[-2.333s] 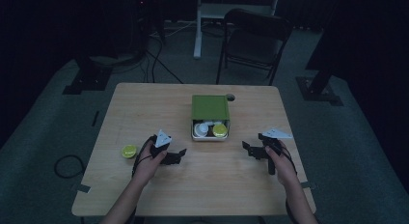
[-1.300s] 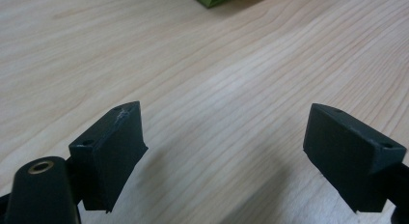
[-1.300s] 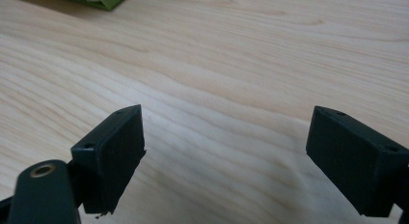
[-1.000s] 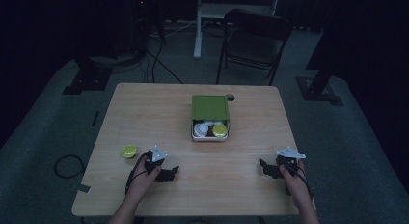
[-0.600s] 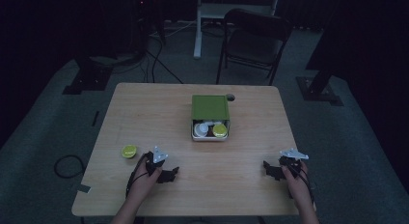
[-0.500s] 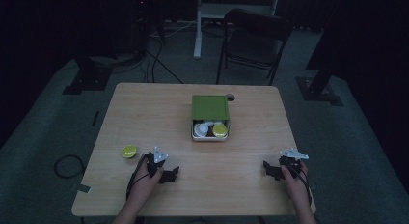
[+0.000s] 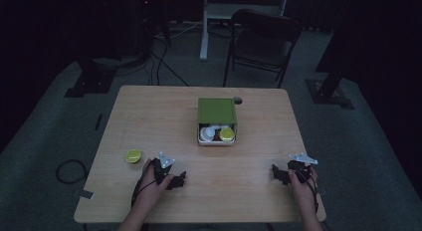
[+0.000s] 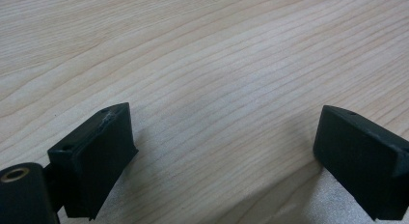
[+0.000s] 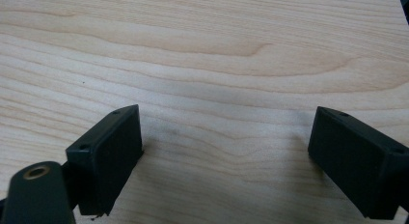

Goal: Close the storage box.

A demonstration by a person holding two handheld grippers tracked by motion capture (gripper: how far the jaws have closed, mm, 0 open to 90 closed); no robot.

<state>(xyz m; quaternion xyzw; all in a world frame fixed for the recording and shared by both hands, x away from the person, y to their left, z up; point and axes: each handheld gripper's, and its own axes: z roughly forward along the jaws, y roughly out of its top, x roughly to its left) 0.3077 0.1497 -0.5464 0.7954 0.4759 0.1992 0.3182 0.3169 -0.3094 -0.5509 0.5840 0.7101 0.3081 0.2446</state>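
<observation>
Both grippers, left gripper [image 7: 175, 180] and right gripper [image 7: 278, 174], rested on the table [image 7: 249, 201] near its front edge, well short of the green box [image 7: 217, 111]. Jaws stood wide with nothing between them; the left's had just been opening. Likely parked, since the yellow lid [image 7: 133, 155] lay left of the box, beside the left gripper.

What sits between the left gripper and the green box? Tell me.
Only bare table: in the high view, nothing lies between the left gripper and the green box. The yellow-green lid sits off to the side.
</observation>
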